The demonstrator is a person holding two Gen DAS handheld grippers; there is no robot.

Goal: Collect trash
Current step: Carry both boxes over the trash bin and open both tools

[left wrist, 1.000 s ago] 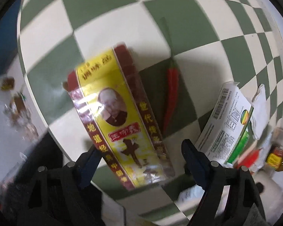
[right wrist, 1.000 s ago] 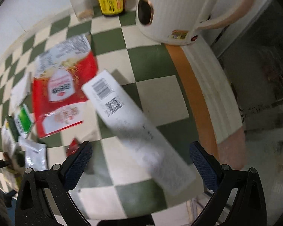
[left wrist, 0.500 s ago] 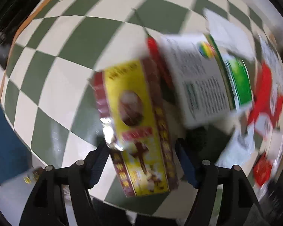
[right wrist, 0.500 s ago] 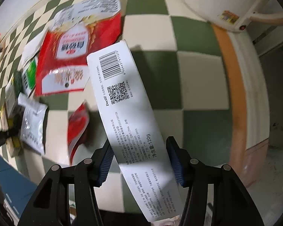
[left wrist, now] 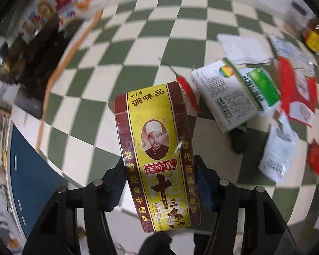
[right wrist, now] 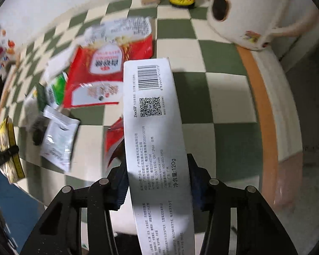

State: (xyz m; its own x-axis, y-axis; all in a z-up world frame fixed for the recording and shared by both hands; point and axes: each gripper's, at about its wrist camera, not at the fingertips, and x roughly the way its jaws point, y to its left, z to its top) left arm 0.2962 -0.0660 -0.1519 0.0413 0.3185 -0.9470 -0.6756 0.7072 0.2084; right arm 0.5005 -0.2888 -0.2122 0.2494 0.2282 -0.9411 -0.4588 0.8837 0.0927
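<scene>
Both grippers' fingers have just been closing: left gripper [left wrist: 159,182] is clamping a yellow seasoning box [left wrist: 157,157], right gripper [right wrist: 157,180] a long white carton [right wrist: 157,140], both lifted off the checkered bench [left wrist: 180,31]; the red packet [right wrist: 108,72] and other wrappers are still lying mid-bench.

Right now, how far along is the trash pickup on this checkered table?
Barely started; no bin is in view. In hand: the left hand-held gripper has just closed on the yellow spice box, the right hand-held gripper on the long white box. Left: red flour bag, green-white carton, white sachet, red wrapper.
</scene>
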